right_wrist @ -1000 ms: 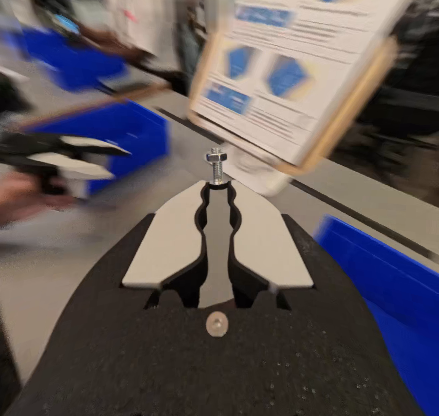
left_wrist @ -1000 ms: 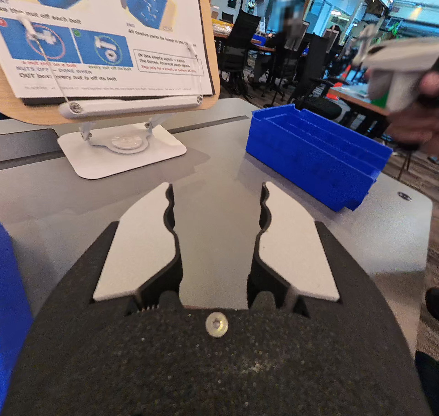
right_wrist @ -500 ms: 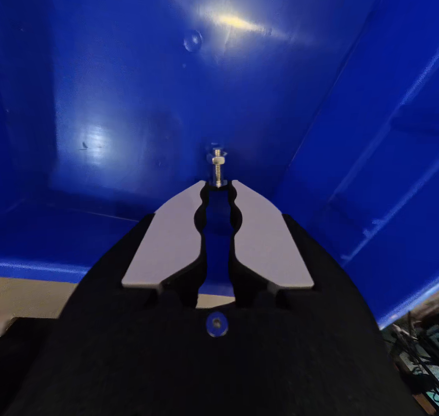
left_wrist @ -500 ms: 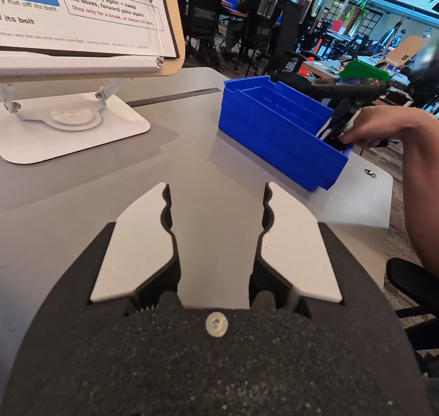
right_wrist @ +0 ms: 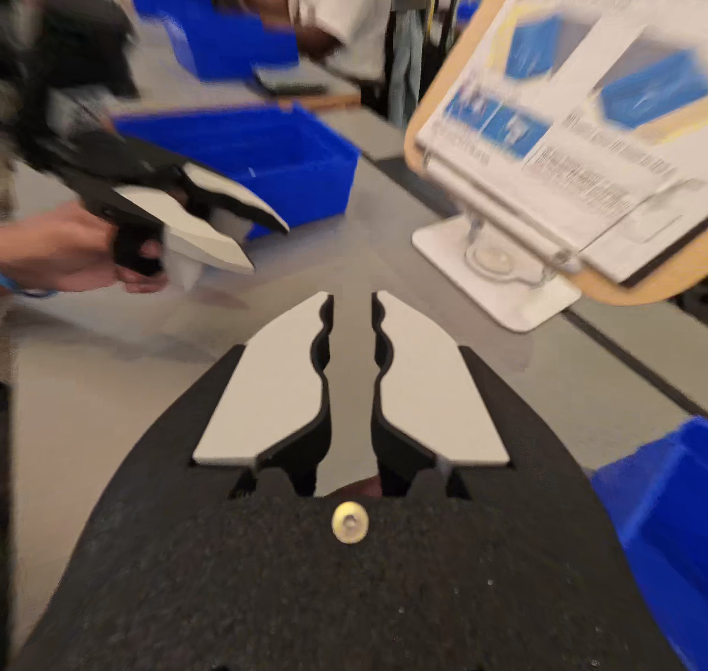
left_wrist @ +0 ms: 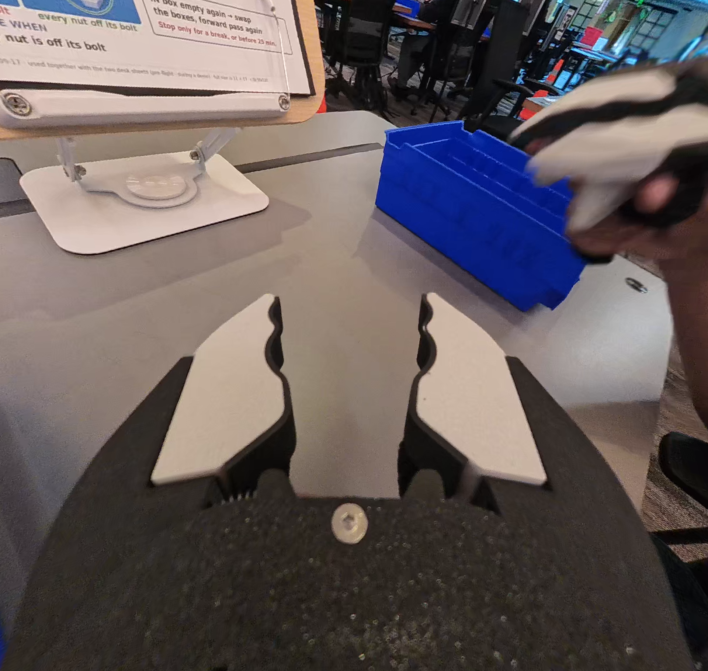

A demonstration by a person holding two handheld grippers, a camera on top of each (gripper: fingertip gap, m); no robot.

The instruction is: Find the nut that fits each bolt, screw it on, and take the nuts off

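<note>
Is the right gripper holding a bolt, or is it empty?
Empty. The right gripper has a narrow gap between its fingers, with only the bare grey table showing through; no bolt or nut sits there.

Bright indoor light, soft shadows, wide-angle warp — right view motion-blurred

A printed instruction sheet (left_wrist: 145,20) rests on a white stand (left_wrist: 141,200).

Left gripper (left_wrist: 349,300) fingers apart, blue bin (left_wrist: 459,196), possibly empty
</note>
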